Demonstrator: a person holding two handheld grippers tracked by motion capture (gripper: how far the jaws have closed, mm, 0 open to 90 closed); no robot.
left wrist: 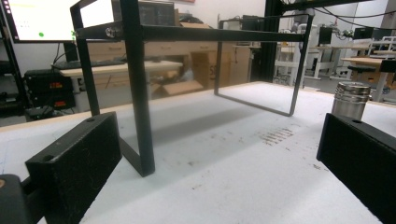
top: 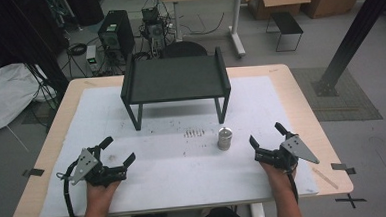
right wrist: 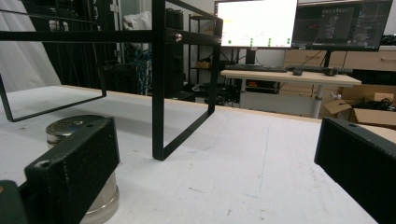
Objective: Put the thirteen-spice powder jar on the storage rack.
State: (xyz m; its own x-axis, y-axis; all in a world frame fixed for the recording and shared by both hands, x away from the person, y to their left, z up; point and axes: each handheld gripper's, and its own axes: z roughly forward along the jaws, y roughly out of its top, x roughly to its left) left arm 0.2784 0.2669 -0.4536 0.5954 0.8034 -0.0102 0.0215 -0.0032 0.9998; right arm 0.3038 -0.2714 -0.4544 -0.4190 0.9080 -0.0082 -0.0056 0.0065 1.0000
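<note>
Metal cylinder [top: 224, 138] stands on the white mat [top: 183, 159] in front of the black stand [top: 174, 80], between left gripper [top: 117, 151] and right gripper [top: 267, 136], both jaws apart, empty.

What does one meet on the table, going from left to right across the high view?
Left hand-held gripper → black metal rack → small metal cylinder → right hand-held gripper.
</note>
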